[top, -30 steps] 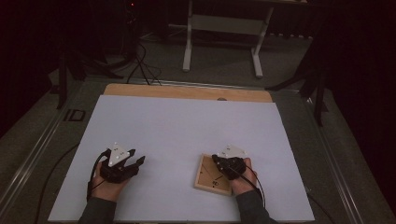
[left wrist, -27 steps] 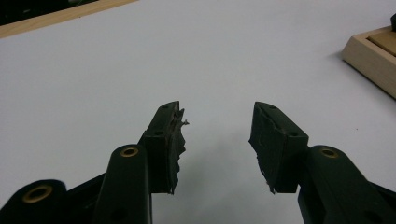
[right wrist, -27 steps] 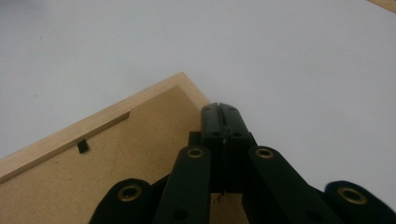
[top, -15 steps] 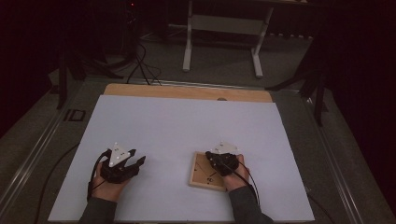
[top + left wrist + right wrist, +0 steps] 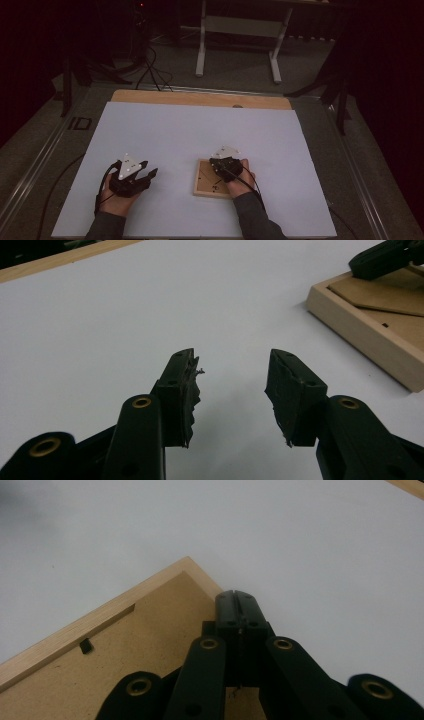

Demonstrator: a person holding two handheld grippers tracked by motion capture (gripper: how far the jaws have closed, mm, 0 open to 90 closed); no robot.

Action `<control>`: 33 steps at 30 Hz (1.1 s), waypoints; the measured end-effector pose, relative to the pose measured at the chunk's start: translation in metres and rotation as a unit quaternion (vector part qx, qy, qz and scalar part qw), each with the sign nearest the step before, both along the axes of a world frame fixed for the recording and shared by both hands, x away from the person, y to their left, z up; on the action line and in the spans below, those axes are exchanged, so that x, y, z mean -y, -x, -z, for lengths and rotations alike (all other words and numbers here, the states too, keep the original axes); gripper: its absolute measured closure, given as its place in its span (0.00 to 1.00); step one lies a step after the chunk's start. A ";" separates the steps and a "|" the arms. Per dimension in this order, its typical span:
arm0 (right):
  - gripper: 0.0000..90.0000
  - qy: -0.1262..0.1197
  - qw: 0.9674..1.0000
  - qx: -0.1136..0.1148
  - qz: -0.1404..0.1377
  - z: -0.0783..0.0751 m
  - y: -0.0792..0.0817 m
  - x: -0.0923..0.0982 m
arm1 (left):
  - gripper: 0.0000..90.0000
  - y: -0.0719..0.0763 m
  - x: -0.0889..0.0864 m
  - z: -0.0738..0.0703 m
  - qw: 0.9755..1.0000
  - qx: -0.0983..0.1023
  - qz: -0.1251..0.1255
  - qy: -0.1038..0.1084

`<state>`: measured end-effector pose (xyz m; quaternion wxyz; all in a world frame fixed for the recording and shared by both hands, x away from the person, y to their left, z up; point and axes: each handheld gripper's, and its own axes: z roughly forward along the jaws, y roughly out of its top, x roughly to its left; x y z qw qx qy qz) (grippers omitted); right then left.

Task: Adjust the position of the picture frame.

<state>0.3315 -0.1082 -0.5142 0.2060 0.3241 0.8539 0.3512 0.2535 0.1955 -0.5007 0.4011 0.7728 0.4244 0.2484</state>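
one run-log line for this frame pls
left gripper: open, empty, over white table sheet | right gripper: fingers shut, tips over back panel of face-down light wooden picture frame | frame flat

Pretty dim room: white sheet (image 5: 200, 135) over a wooden tabletop (image 5: 200, 98), dark grey floor (image 5: 240, 70) behind, white-legged stand (image 5: 237, 47), cables (image 5: 150, 65) snaking around.

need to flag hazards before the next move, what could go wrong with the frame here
1. The right tongs are shut and rest on the wooden frame's backing near a corner; pushing could slide it across the smooth white sheet.
2. The left tongs stand open and apart, so nothing steadies the frame.
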 end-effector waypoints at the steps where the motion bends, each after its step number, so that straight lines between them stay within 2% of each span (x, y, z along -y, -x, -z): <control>1: 1.00 0.002 1.000 -0.001 0.000 0.000 -0.001 -0.003 | 0.61 0.000 0.000 0.000 1.000 -0.001 0.000 0.000; 8: 1.00 0.010 1.000 -0.004 -0.008 -0.002 -0.004 -0.019 | 0.65 -0.001 0.002 0.001 1.000 -0.008 0.010 0.002; 17: 1.00 0.011 1.000 -0.010 -0.015 -0.003 -0.009 -0.031 | 0.65 -0.001 0.003 0.002 1.000 -0.011 0.013 0.002; 22: 1.00 -0.008 1.000 -0.010 -0.010 -0.010 -0.008 -0.023 | 0.66 -0.001 0.003 0.002 1.000 -0.014 0.019 0.003; 28: 1.00 -0.005 1.000 -0.002 -0.010 -0.022 0.002 -0.005 | 0.67 0.000 0.006 0.002 1.000 -0.014 0.028 0.003; 33: 1.00 -0.002 1.000 -0.003 -0.010 -0.020 0.014 0.011 | 0.71 0.001 0.009 0.003 0.999 -0.016 0.038 0.005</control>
